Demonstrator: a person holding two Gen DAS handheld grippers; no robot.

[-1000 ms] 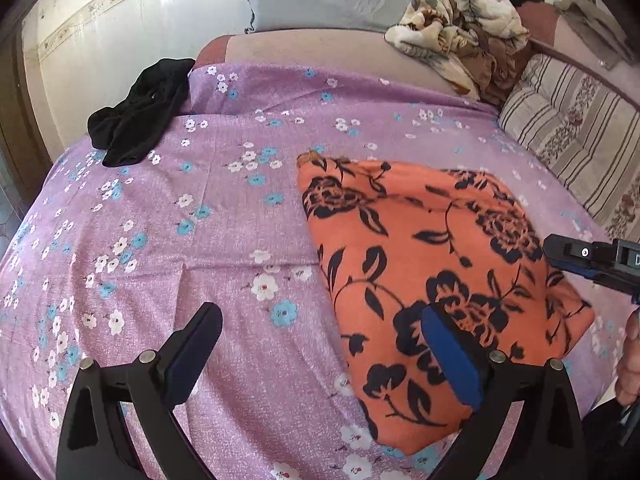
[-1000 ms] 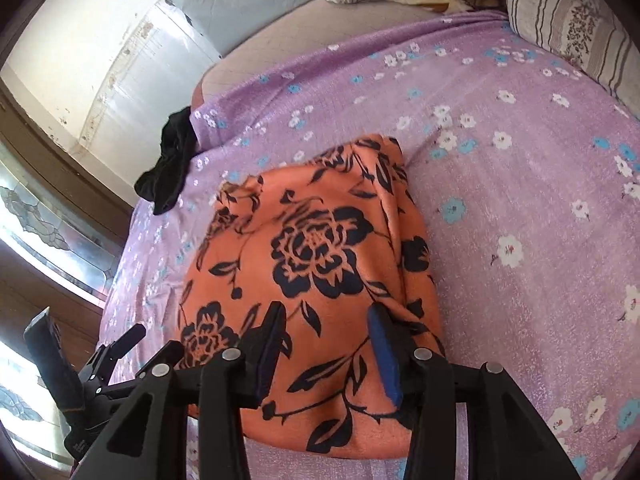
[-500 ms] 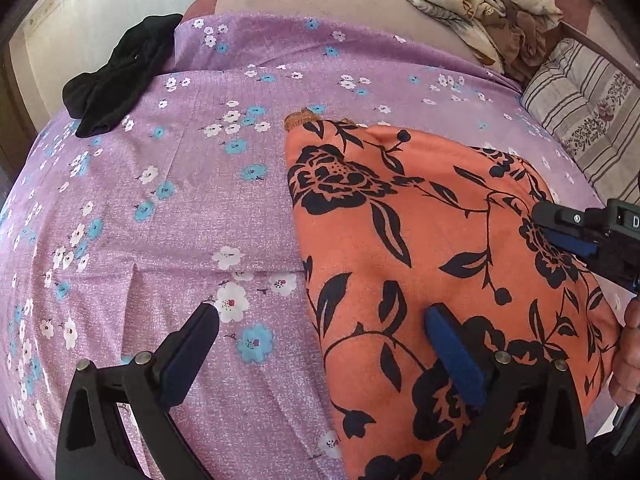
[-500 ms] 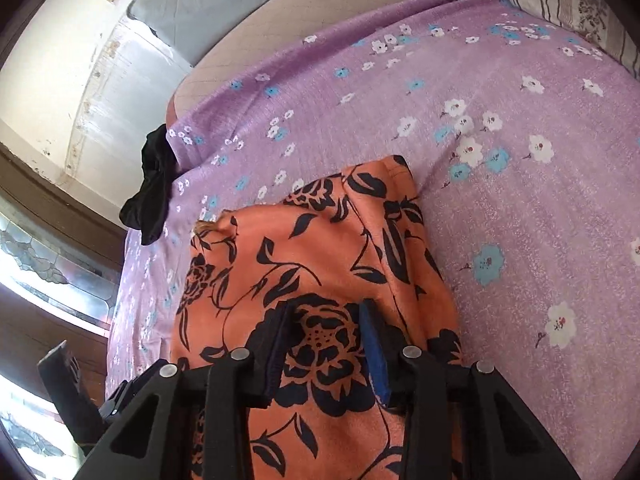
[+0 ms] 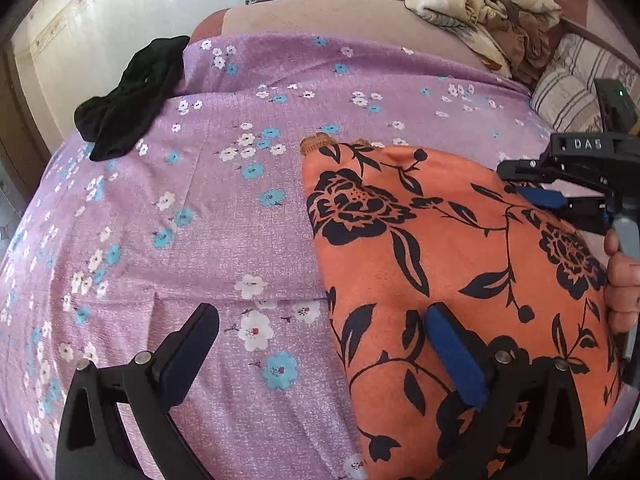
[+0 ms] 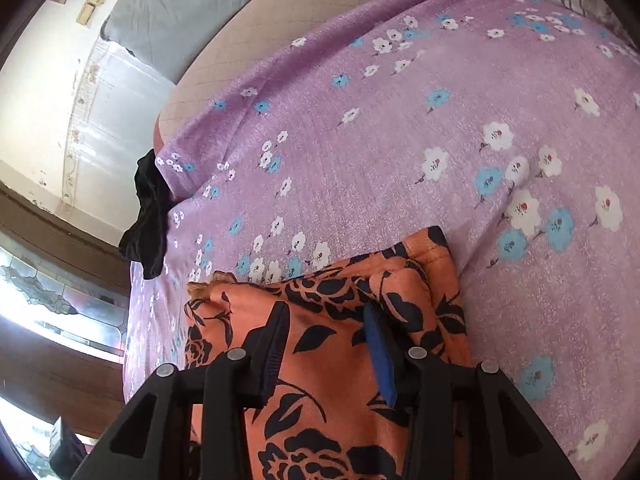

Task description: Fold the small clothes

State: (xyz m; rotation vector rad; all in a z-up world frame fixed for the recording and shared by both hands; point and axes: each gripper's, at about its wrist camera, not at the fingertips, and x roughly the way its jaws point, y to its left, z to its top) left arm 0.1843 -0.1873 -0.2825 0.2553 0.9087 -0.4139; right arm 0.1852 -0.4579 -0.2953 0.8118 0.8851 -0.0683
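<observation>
From the left wrist, the lilac flowered bedsheet [image 5: 224, 240] spreads wide and bare to the left and ahead, up to its far edge where the plain mattress [image 5: 340, 16] shows. A black garment [image 5: 128, 100] lies crumpled at the far left corner, against the pale wall [image 5: 100, 12]. A heap of beige patterned cloth [image 5: 488, 4] sits at the far right, with a striped pillow [image 5: 576, 84] below it. The orange floral garment [image 5: 460, 272] lies flat on the sheet, filling the right half of the view. The left gripper [image 5: 320, 344] stands released, its jaws wide apart: the left finger over bare sheet, the right one over the garment, so the garment's left edge runs between them. The right gripper [image 5: 560, 196] reaches in from the right above the cloth, a hand [image 5: 622, 280] on its grip; its body bears the letters "DAS".

From the right wrist, open sheet lies ahead and to the right. The garment's far edge [image 6: 340, 276] sits just beyond the fingertips, with a frayed corner at the left. The right gripper [image 6: 326, 328] hovers over the cloth, its jaws partly apart and just now widening, with cloth below them and nothing pinched. The black garment hangs at the sheet's left edge, near a stained-glass window [image 6: 48, 296].
</observation>
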